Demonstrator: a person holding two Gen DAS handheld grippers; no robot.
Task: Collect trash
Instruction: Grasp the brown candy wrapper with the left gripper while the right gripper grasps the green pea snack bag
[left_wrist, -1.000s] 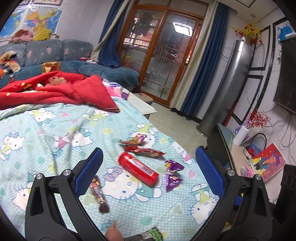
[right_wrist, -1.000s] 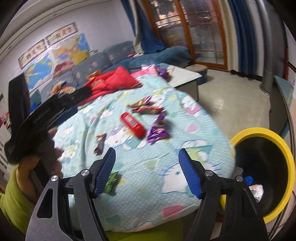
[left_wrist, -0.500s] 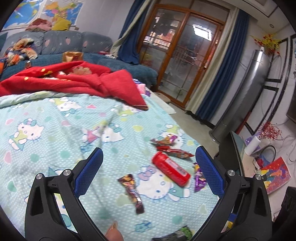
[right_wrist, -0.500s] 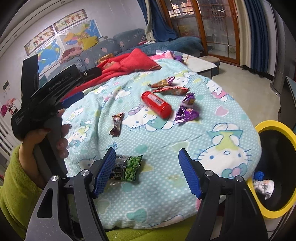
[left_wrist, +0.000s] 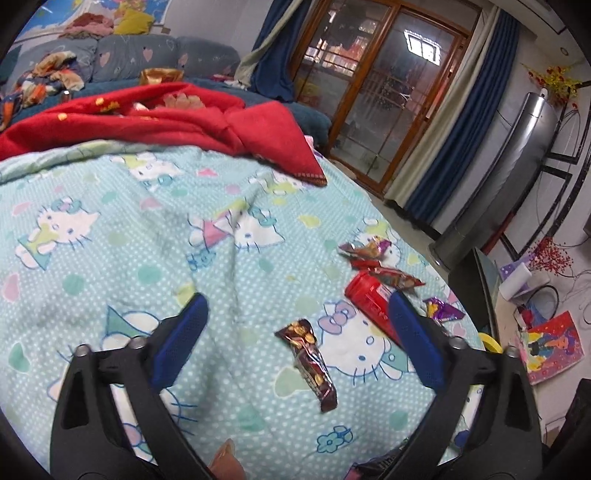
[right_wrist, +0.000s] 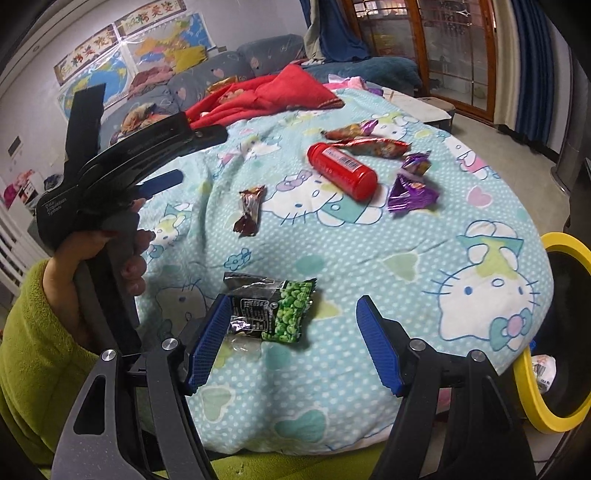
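Now I'm closing my left tool around the brown wrapper; right tool, wide, is framing the pea packet for binning.

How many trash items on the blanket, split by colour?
Red bottle: 1
Red/orange wrappers: 2
Purple wrappers: 2
Brown wrapper: 1
Green pea packet: 1
Total: 7

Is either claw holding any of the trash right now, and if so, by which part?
Nothing is held. The left claw is closing over the brown wrapper; the right claw stands open around the green pea packet.
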